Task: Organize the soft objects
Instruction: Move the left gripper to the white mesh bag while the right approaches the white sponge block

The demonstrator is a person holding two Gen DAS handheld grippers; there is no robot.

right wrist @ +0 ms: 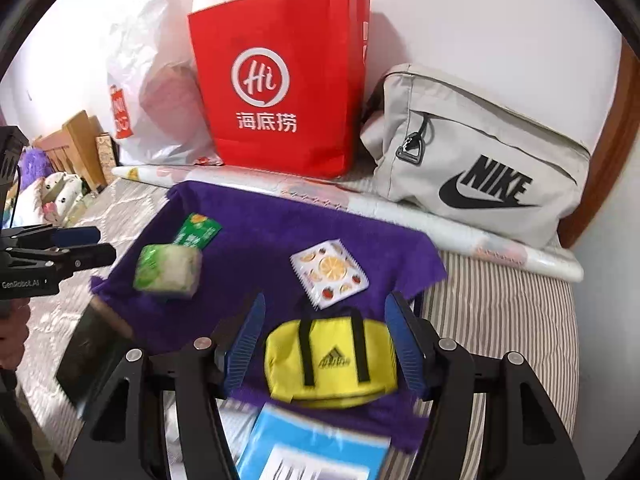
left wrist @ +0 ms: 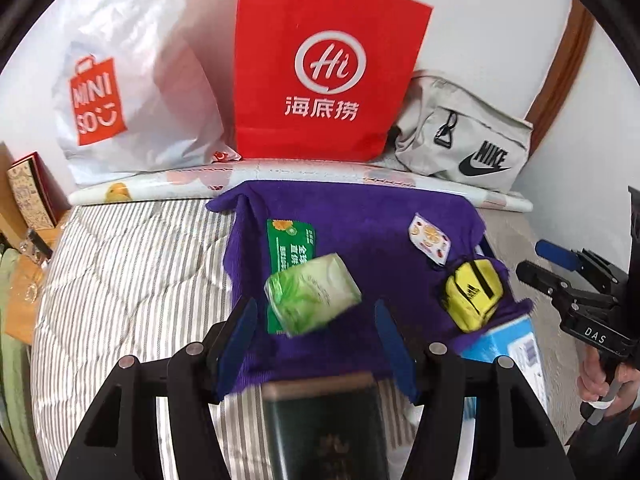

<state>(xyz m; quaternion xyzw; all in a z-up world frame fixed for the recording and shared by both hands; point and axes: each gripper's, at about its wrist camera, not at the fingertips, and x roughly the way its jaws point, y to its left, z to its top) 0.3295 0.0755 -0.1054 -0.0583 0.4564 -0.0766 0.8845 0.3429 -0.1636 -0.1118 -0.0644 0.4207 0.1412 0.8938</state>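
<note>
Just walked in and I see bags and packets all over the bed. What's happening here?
A person holds a gripper in each hand over a purple towel spread on the striped bed. Both sets of jaws stand open and hold nothing. The left gripper hovers by a green tissue pack; the right gripper straddles a small yellow bag without pressing it. A fruit-print packet and a flat green packet also lie on the towel.
</note>
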